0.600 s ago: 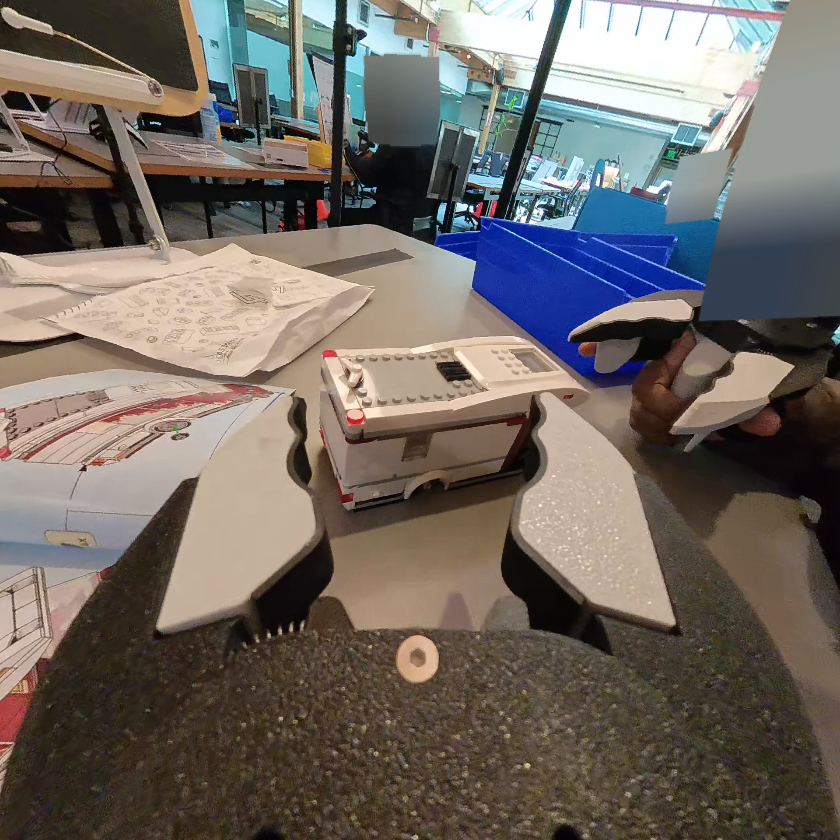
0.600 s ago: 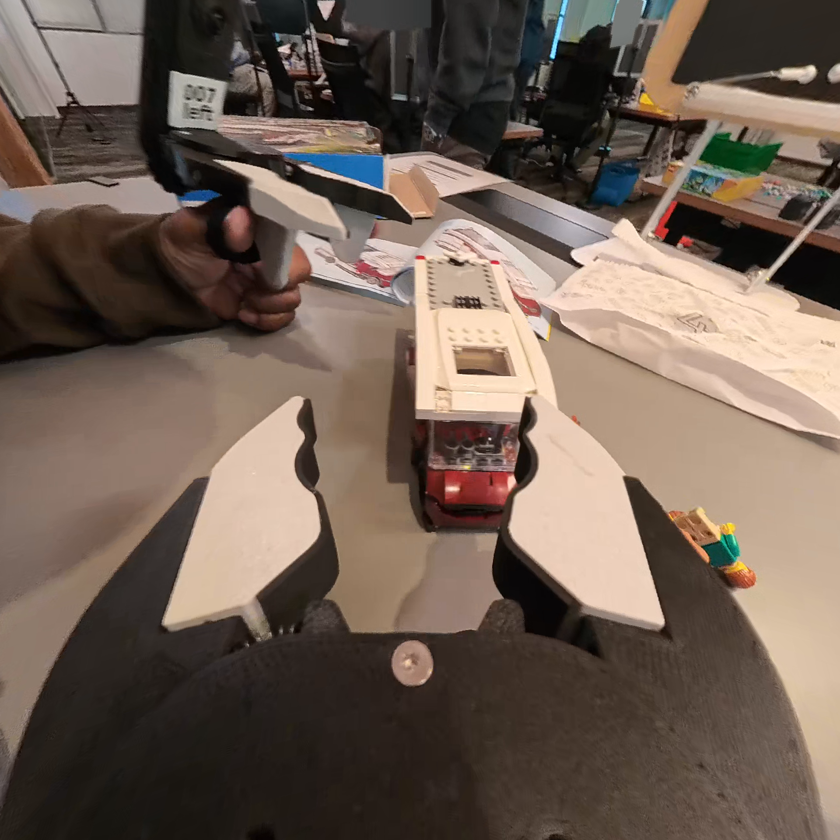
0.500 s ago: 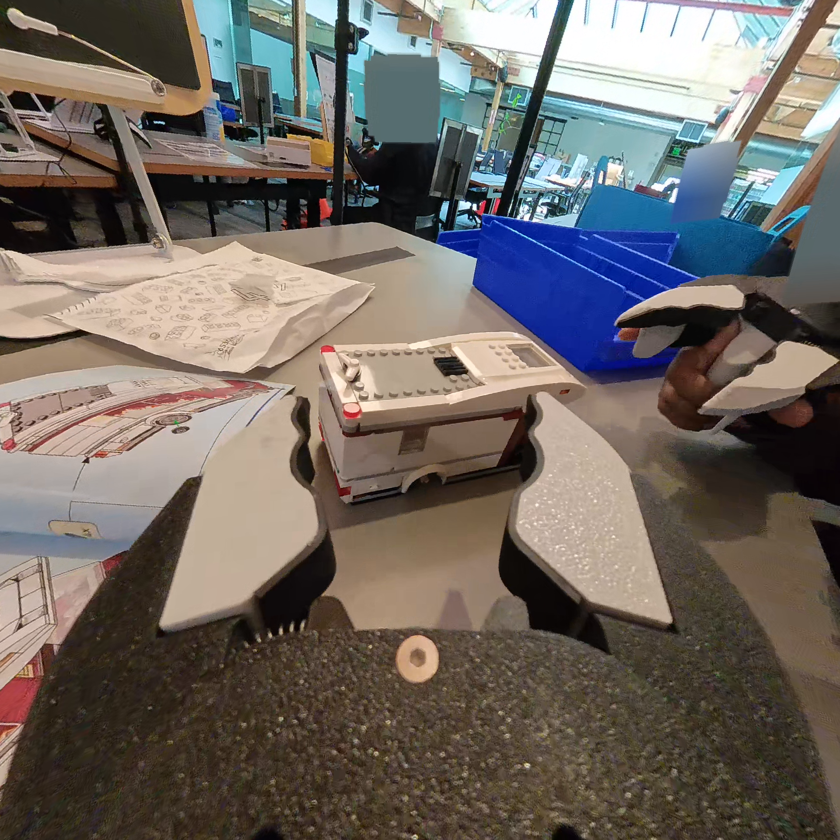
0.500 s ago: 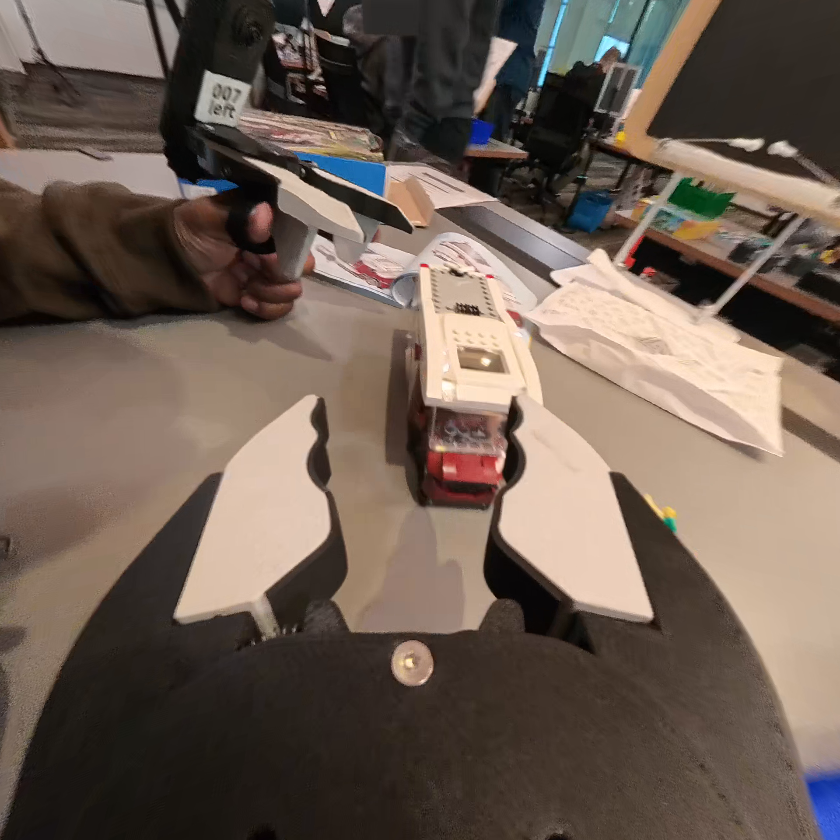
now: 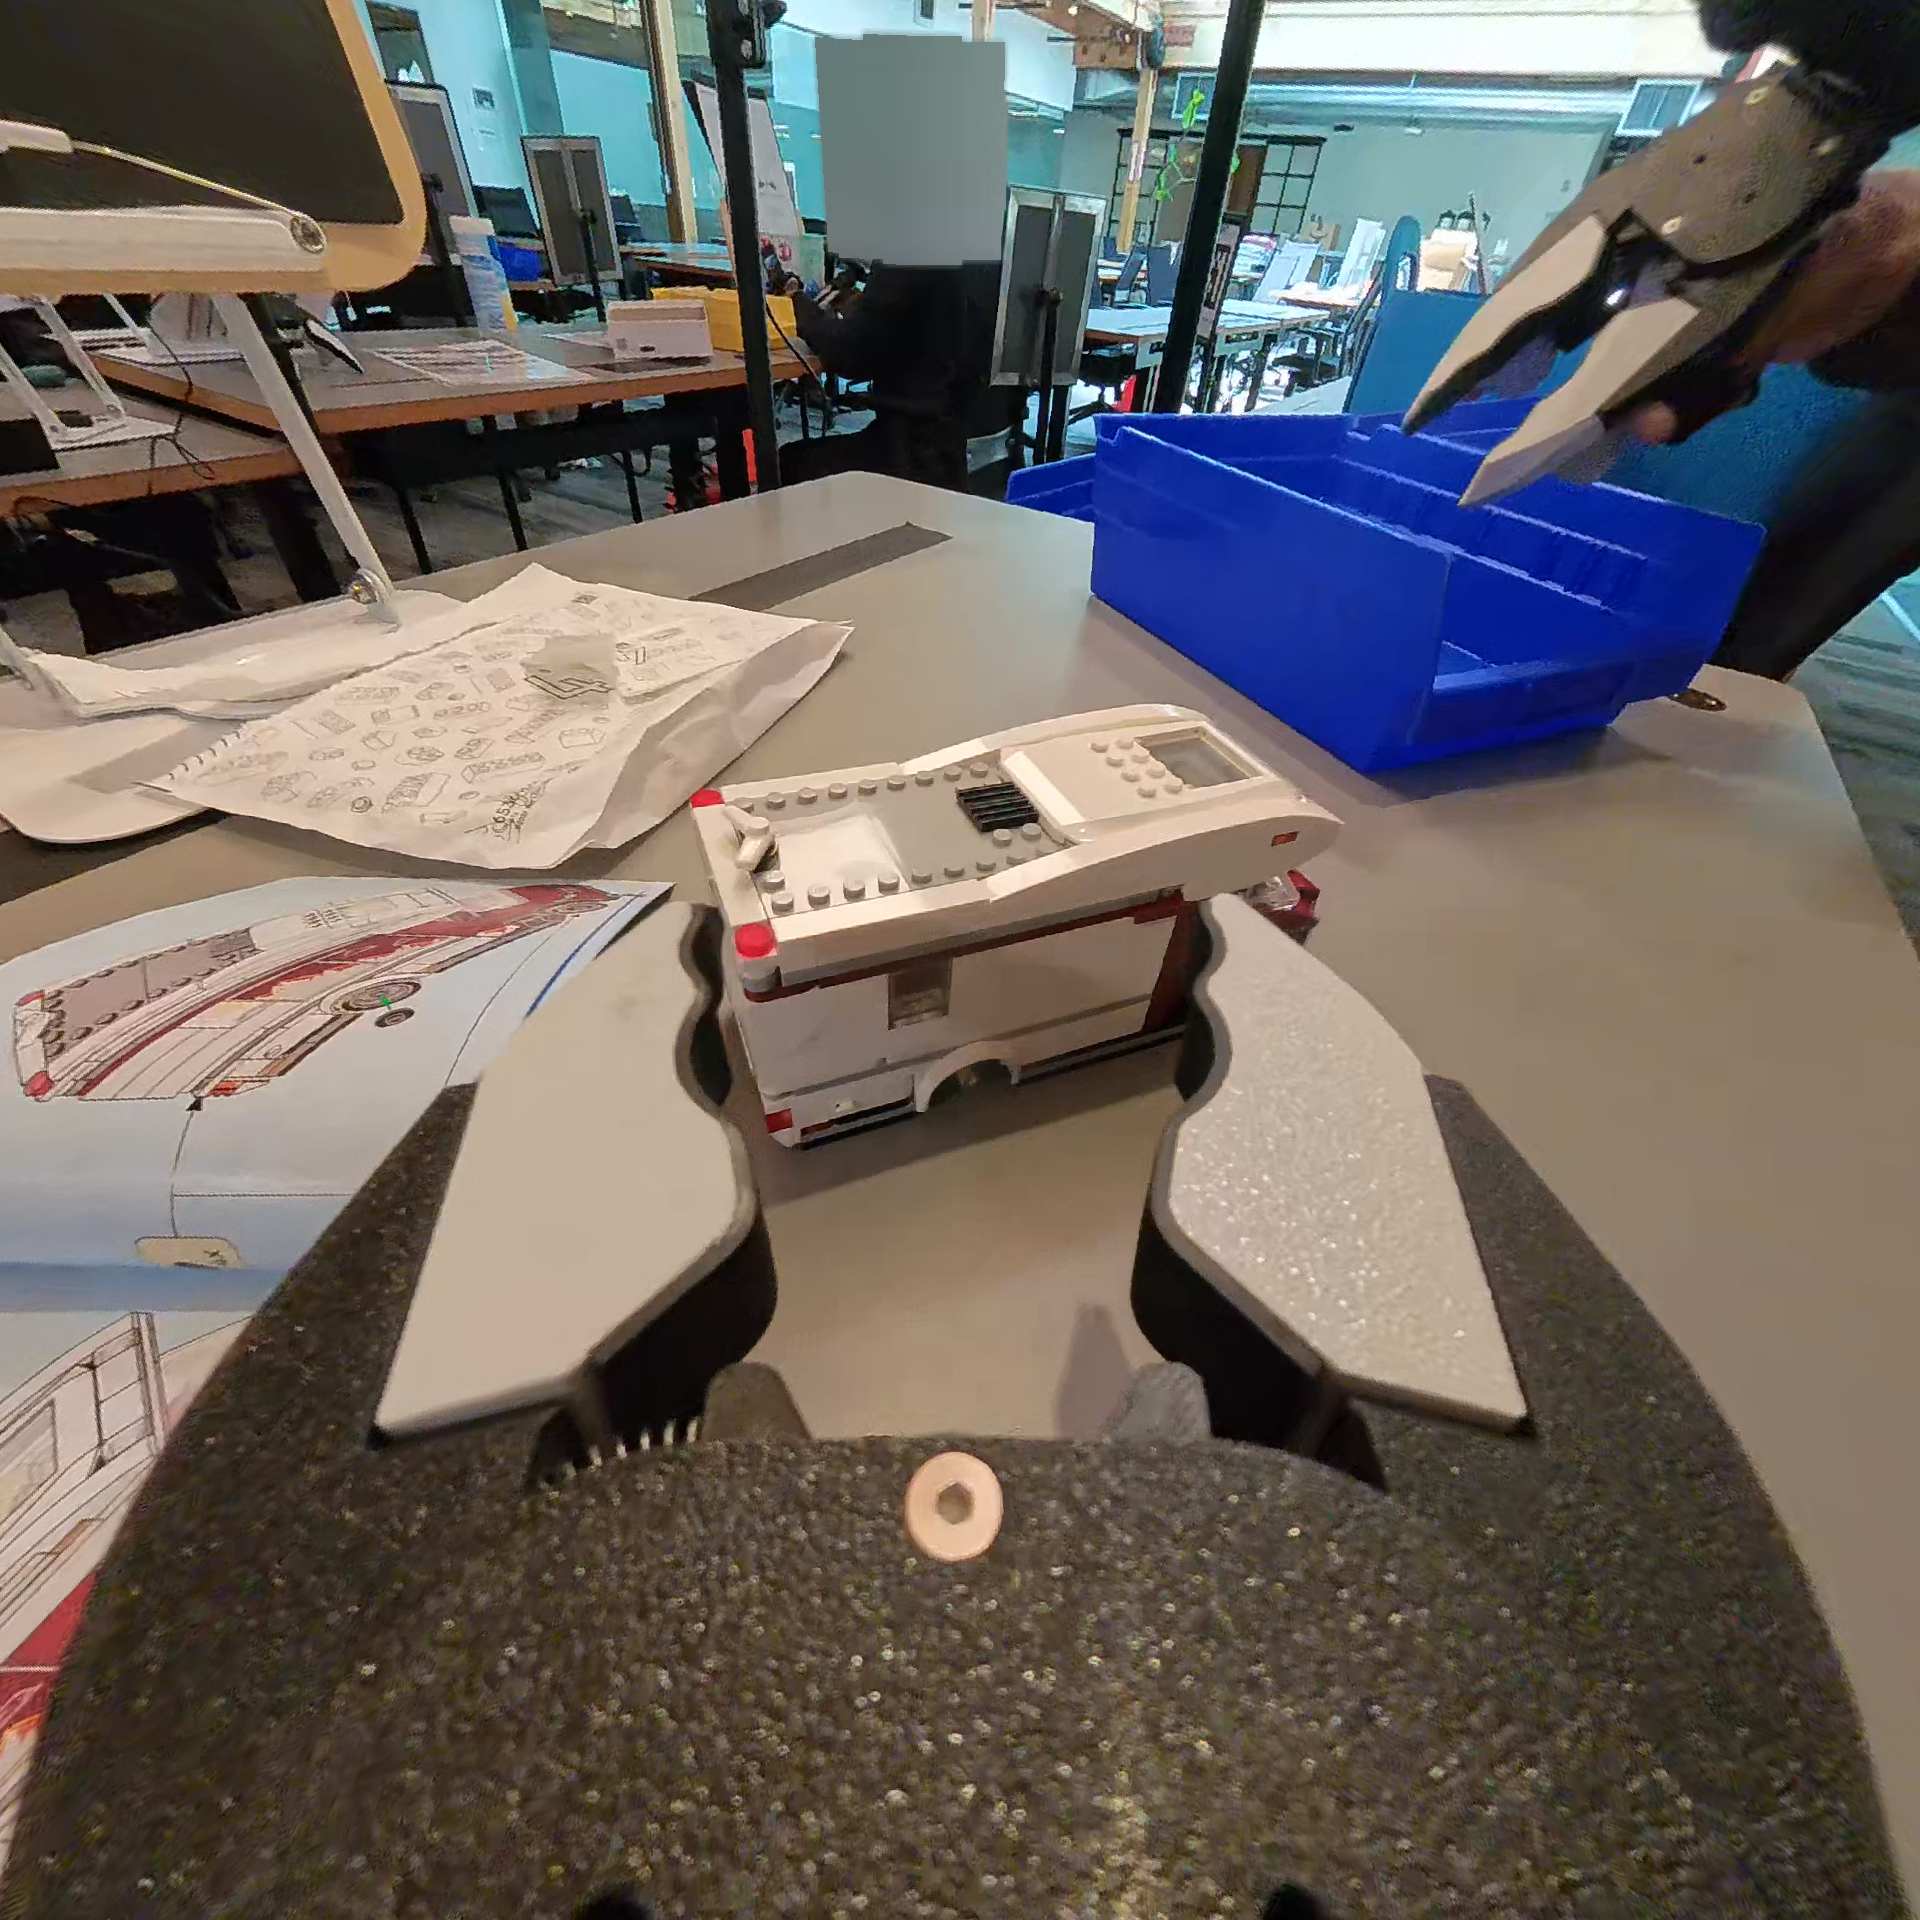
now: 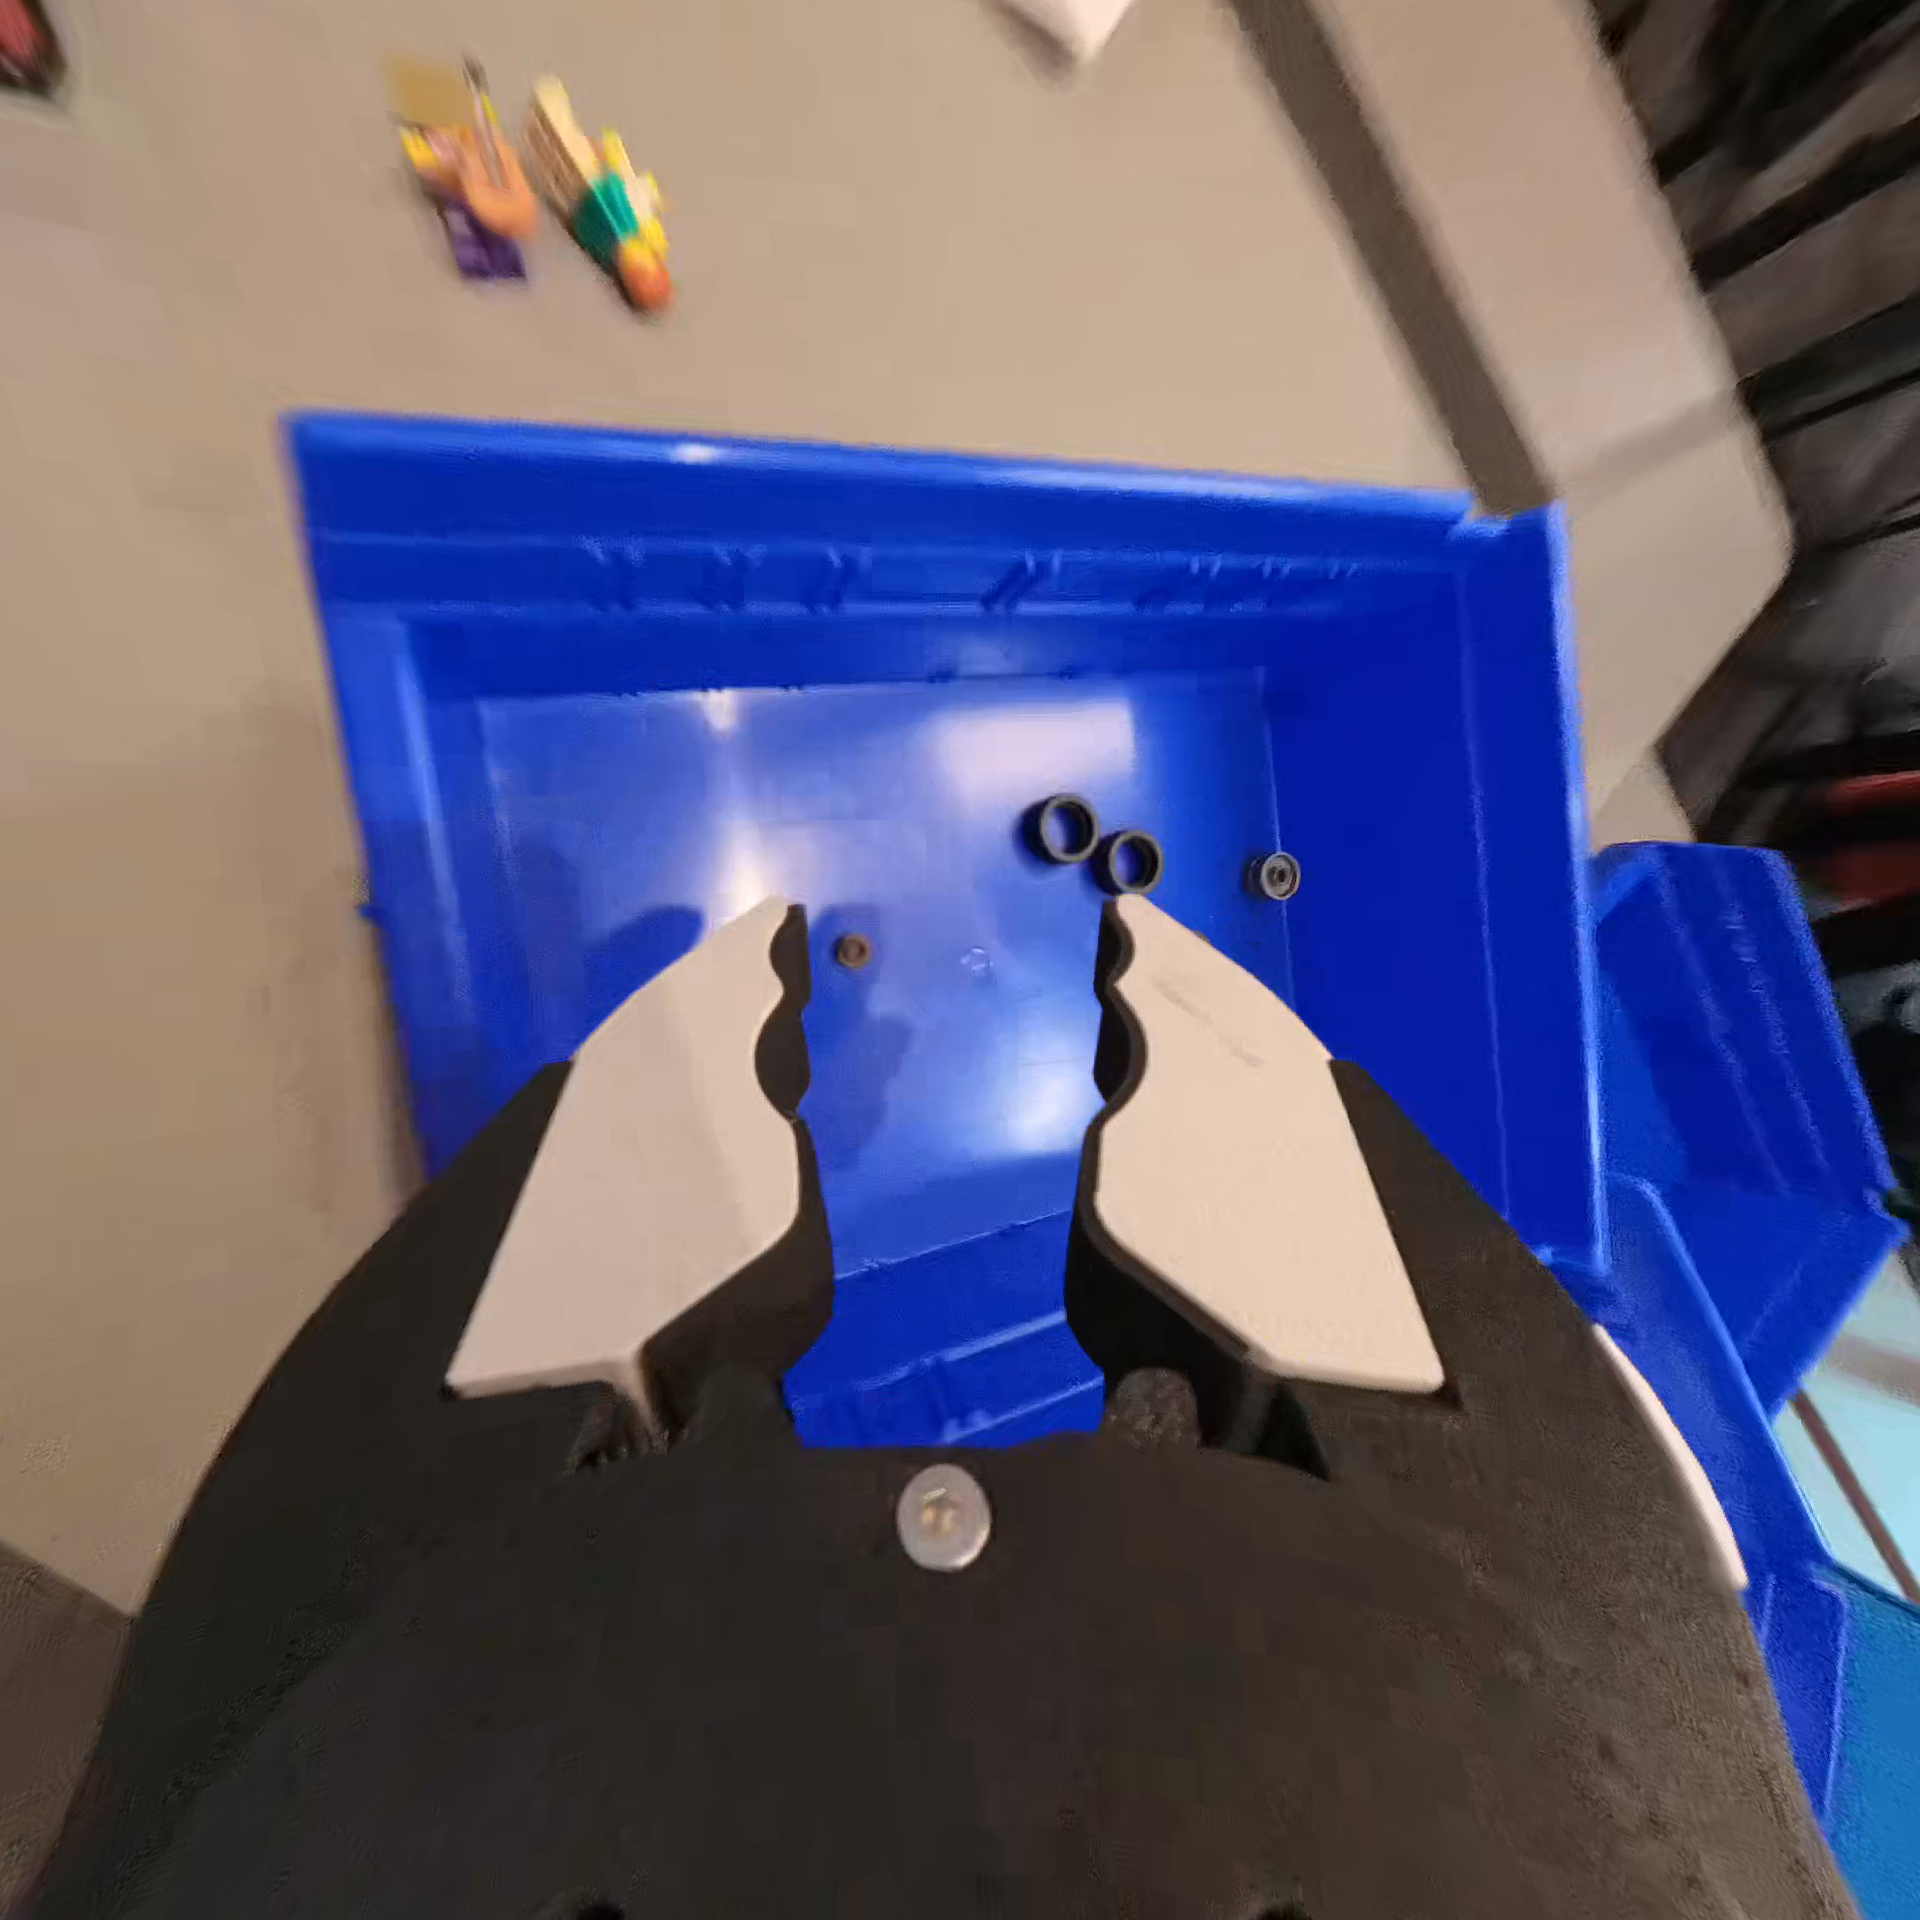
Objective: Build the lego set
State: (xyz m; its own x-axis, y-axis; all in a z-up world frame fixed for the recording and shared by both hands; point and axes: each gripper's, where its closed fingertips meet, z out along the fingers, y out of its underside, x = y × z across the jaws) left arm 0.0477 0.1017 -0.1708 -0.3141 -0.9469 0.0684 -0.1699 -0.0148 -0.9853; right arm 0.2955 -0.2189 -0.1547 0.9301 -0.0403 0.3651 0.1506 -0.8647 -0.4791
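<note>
1. Van (image 5: 987,935): a white brick toy with dark red trim. It stands upright on the grey table (image 5: 1558,1039), right in front of my left gripper (image 5: 951,966).
2. My left gripper is spread wide and low, with a finger on each side of the van's rear half. The left finger (image 5: 623,1122) sits just beside the rear corner with the red studs. The right finger (image 5: 1309,1143) overlaps the side wall near the cab. I see no pad pressing on the body, so I count nothing as held.
3. My right gripper (image 6: 951,935) hangs over the blue bin (image 6: 727,540), tips pointing down into it. It is about half open, with only the bin floor showing between the fingers. It holds nothing.
4. In the bin lie two black rings (image 6: 1065,828), touching each other, just past my right fingertip. A small wheel hub (image 6: 1276,876) lies farther right, and a tiny dark round piece (image 6: 852,949) lies close to my left fingertip.
5. The van's long axis runs diagonally, from near left to far right in the left wrist view. Its rear faces my left finger. Its red nose points away toward the bin, which stands well apart from it.
6. A booklet (image 5: 260,1039) lies left of the van, and a printed paper bag (image 5: 520,748) lies beyond that. Blurred colourful figures (image 6: 613,208) lie on the table past the bin.
</note>
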